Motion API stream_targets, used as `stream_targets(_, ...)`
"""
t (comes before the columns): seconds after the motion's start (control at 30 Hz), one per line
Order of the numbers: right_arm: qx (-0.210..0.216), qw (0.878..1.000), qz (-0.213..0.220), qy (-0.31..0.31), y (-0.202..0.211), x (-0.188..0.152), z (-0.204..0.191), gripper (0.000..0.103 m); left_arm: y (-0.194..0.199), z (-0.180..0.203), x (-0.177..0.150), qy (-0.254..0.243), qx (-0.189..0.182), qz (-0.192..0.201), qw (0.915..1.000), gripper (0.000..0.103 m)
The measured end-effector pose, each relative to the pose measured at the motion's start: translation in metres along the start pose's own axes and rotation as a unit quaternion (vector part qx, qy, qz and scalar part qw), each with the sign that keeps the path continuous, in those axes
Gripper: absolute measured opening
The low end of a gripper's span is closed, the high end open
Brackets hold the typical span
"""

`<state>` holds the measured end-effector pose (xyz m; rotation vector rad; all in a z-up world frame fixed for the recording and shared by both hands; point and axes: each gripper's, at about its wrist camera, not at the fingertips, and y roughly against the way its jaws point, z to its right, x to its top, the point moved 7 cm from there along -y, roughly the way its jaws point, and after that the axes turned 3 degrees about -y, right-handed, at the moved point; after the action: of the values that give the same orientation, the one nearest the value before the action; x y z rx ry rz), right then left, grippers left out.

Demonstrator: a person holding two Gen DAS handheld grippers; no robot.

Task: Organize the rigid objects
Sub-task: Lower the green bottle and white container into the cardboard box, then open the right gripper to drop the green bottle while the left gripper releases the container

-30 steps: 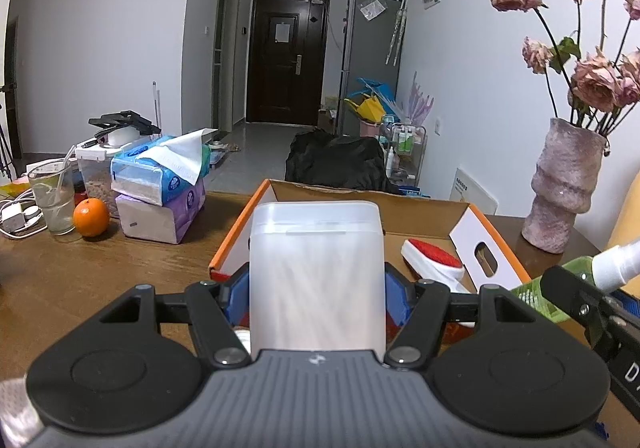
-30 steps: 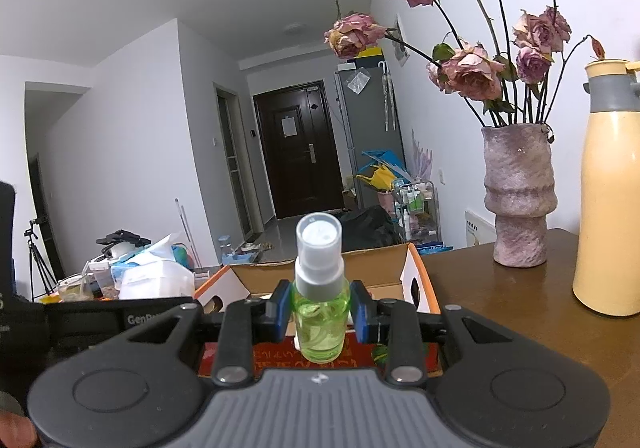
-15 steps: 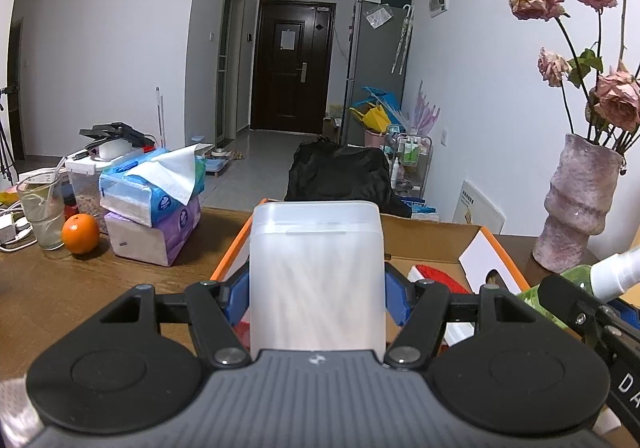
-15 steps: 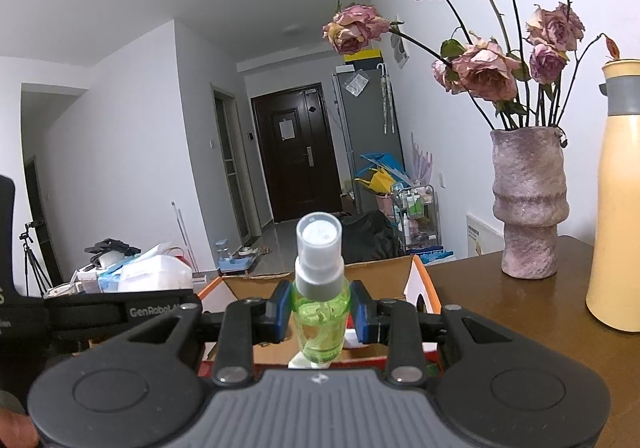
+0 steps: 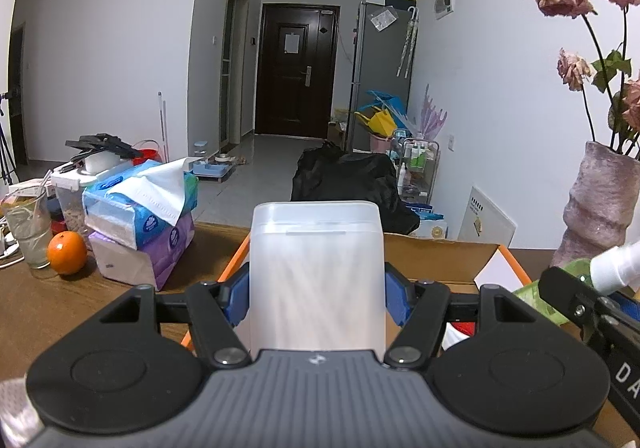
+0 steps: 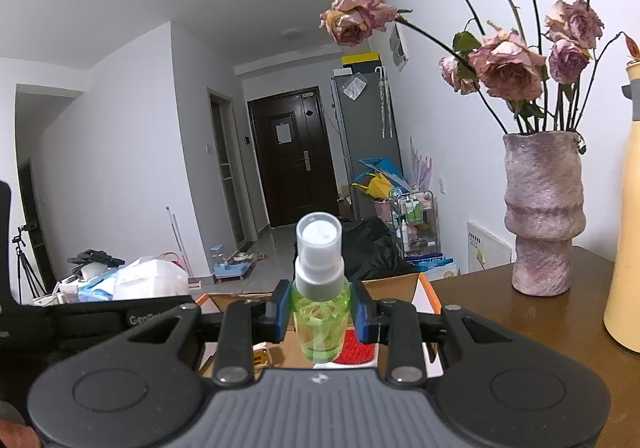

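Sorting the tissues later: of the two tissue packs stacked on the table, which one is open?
The blue tissue pack on top: a white sheet sticks out of it. The purple tissue pack beneath it shows no sheet.

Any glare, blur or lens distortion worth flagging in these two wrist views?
Left wrist view: sharp, evenly lit; fisheye bows the white walls, dark corners vignette, and the frosted white plastic box hides the orange-edged cardboard box. Right wrist view: a soft sheen on the brown wooden table; the green spray bottle stays in focus.
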<state>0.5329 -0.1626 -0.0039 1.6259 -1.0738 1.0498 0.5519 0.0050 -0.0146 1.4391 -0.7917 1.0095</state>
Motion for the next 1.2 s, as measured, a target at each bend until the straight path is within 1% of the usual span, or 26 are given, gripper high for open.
stream_targets(0.17, 0.002, 1.0, -0.003, -0.001, -0.018, 0.002, -0.004, 0.03, -0.015, 0.003, 0.002, -0.004, 0.005, -0.003, 1.0, 0.066)
stream_targets(0.5, 0.01, 1.0, -0.012, 0.006, -0.054, 0.004, -0.016, 0.03, -0.046, -0.002, 0.011, -0.005, 0.028, 0.001, 0.9996, 0.066)
stream_targets(0.73, 0.01, 0.999, -0.032, 0.009, -0.076, 0.001, -0.014, 0.03, -0.068, -0.008, 0.009, -0.011, 0.041, -0.009, 0.9991, 0.066)
stream_targets(0.83, 0.009, 0.999, -0.038, 0.012, -0.084, 0.0, -0.013, 0.03, -0.075, -0.008, 0.007, -0.015, 0.035, -0.015, 0.9992, 0.066)
stream_targets(0.9, 0.006, 0.999, -0.05, 0.013, -0.089, -0.004, -0.012, 0.03, -0.078, -0.008, 0.006, -0.021, 0.023, -0.017, 0.9994, 0.067)
stream_targets(0.97, 0.007, 0.998, -0.064, 0.01, -0.094, -0.007, -0.009, 0.03, -0.08, -0.006, 0.005, -0.027, 0.018, -0.022, 0.9992, 0.067)
stream_targets(1.03, 0.003, 0.997, -0.074, 0.007, -0.097, -0.008, -0.005, 0.032, -0.081, -0.006, 0.003, -0.03, 0.017, -0.026, 0.9991, 0.071)
stream_targets(1.07, -0.004, 0.997, -0.076, 0.004, -0.097, -0.007, -0.003, 0.035, -0.08, -0.006, 0.003, -0.032, 0.018, -0.026, 0.999, 0.084)
stream_targets(1.1, -0.011, 0.997, -0.077, 0.002, -0.096, -0.007, -0.001, 0.042, -0.079, -0.005, 0.003, -0.033, 0.017, -0.023, 0.999, 0.098)
stream_targets(1.13, -0.018, 0.997, -0.076, 0.001, -0.095, -0.006, 0.002, 0.061, -0.076, -0.006, 0.004, -0.035, 0.021, -0.014, 0.9991, 0.103)
stream_targets(1.17, -0.023, 0.997, -0.073, 0.0, -0.093, -0.006, 0.004, 0.081, -0.074, -0.007, 0.005, -0.037, 0.029, -0.007, 0.9989, 0.103)
stream_targets(1.2, -0.027, 0.997, -0.071, 0.0, -0.092, -0.005, 0.006, 0.089, -0.072, -0.007, 0.006, -0.042, 0.037, -0.002, 0.9984, 0.103)
